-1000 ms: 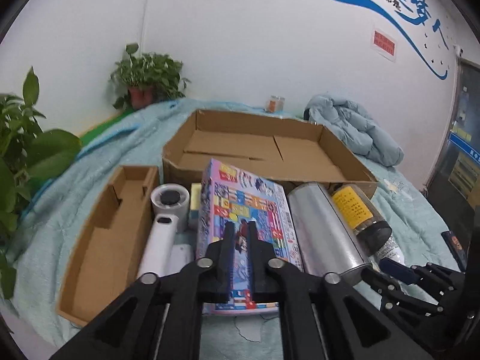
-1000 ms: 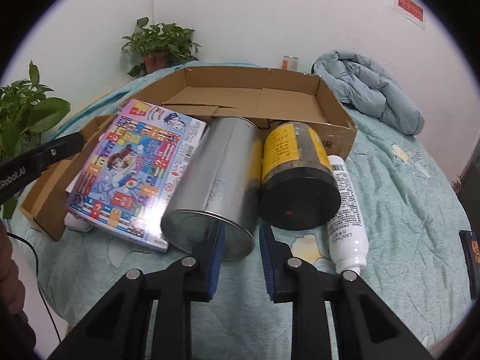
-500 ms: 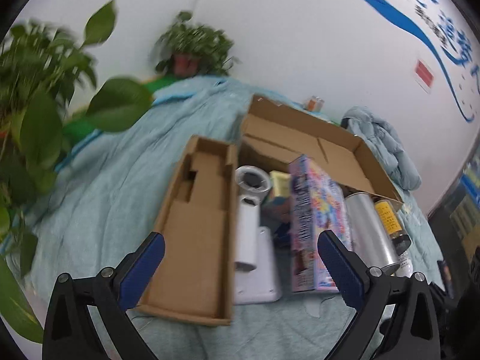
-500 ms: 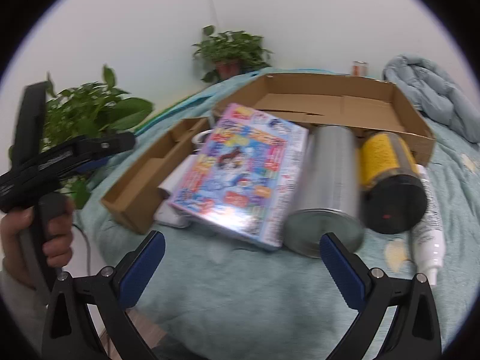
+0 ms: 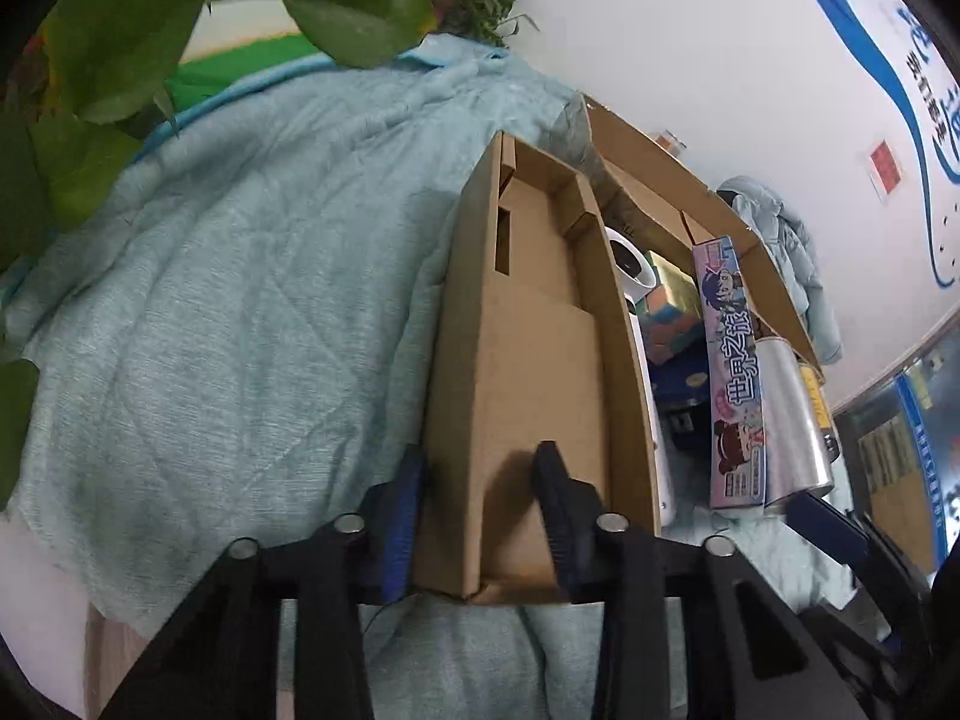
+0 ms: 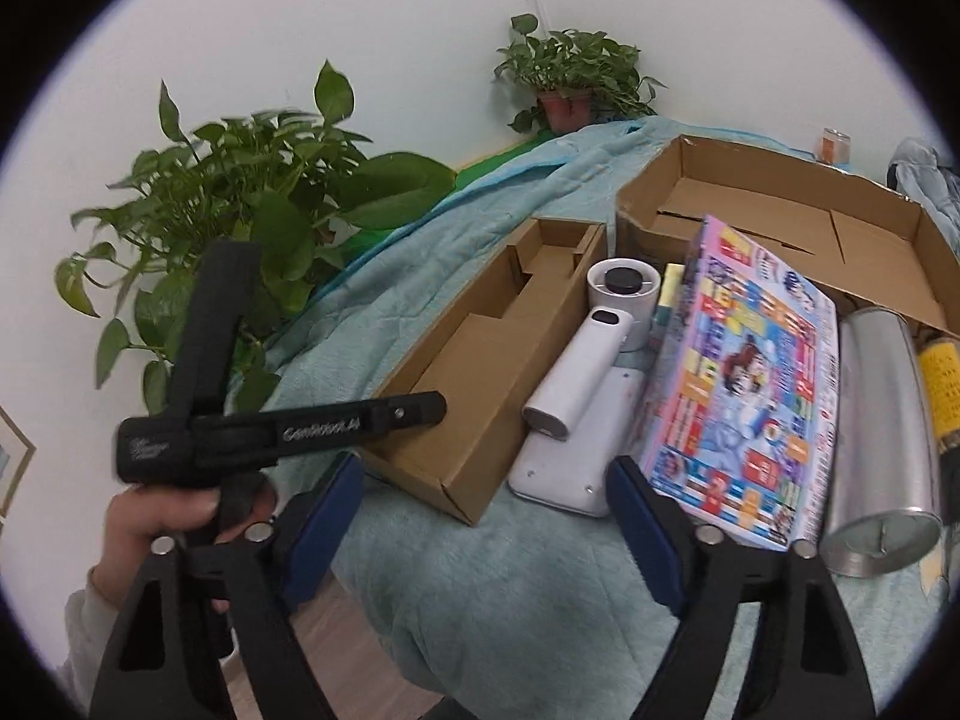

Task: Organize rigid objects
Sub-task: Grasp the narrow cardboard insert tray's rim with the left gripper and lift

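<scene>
A narrow open cardboard box (image 5: 528,360) lies on the teal blanket. My left gripper (image 5: 480,510) straddles the box's near left wall, one finger outside and one inside. Its jaws are closing, with a gap still showing beside the wall. In the right wrist view the box (image 6: 480,372) sits left of a white hand-held fan (image 6: 588,372), a colourful game box (image 6: 744,390) and a silver can (image 6: 876,438). My right gripper (image 6: 480,528) hovers over bare blanket in front of them. Its jaws are closing with nothing between them.
A large open cardboard box (image 6: 780,204) stands behind the objects. A yellow-labelled jar (image 6: 942,384) lies right of the can. Leafy plants (image 6: 252,210) crowd the left side. A person's hand (image 6: 156,516) holds the left gripper near the blanket's front edge.
Both grippers swung left, opened wide, then began narrowing. The left one dropped from above the game box to the narrow box's near end. The right one left the can.
</scene>
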The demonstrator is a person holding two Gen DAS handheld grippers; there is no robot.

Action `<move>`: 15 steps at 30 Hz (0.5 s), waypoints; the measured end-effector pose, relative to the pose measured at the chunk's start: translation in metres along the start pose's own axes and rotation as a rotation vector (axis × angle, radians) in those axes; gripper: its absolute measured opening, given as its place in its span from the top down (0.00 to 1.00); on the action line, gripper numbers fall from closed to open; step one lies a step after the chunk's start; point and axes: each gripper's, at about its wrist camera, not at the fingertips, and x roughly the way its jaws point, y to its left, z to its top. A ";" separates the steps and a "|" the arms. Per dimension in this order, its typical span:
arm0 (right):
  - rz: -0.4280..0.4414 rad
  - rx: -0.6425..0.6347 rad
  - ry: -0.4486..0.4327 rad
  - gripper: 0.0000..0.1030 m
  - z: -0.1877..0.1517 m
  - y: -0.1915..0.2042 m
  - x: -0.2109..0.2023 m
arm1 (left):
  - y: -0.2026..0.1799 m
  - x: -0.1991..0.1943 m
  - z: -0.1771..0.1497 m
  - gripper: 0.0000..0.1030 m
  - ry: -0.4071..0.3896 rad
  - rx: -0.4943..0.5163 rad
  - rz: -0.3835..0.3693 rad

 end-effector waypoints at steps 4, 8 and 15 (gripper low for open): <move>-0.047 -0.014 0.046 0.61 0.005 0.011 0.026 | 0.000 -0.013 -0.009 0.90 -0.006 0.028 0.031; -0.066 0.001 0.096 0.89 0.006 0.015 0.044 | -0.008 -0.023 -0.020 0.92 0.022 0.041 0.036; -0.111 0.006 0.097 0.90 0.003 0.016 0.053 | -0.013 -0.020 -0.017 0.92 0.031 0.057 0.048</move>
